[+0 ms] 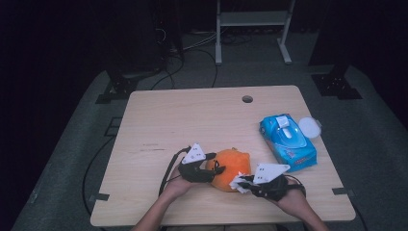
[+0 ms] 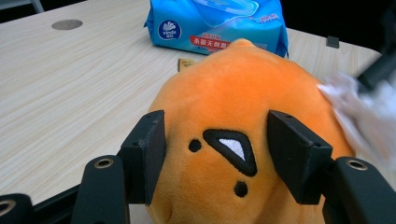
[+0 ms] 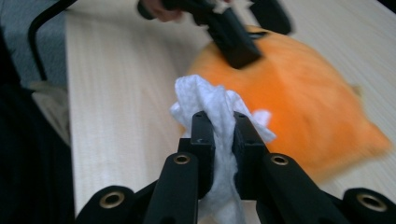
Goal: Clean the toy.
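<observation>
An orange plush toy [image 1: 231,168] with a stitched black face lies on the wooden table [image 1: 192,120] near its front edge. My left gripper [image 1: 215,168] is shut on the toy [image 2: 243,102]; both black pads press into its sides around the face. My right gripper [image 1: 240,182] is shut on a crumpled white wipe [image 3: 212,105], which bulges out above the jaws. The wipe [image 1: 238,183] touches the toy's right front side [image 3: 303,107]. In the right gripper view the left gripper's jaws [image 3: 250,30] sit on the far side of the toy.
A blue pack of wet wipes [image 1: 287,140] lies to the right of the toy, with a round white lid [image 1: 310,127] beside it near the table's right edge. A cable hole [image 1: 247,99] sits near the far edge. A small tan scrap [image 2: 187,63] lies behind the toy.
</observation>
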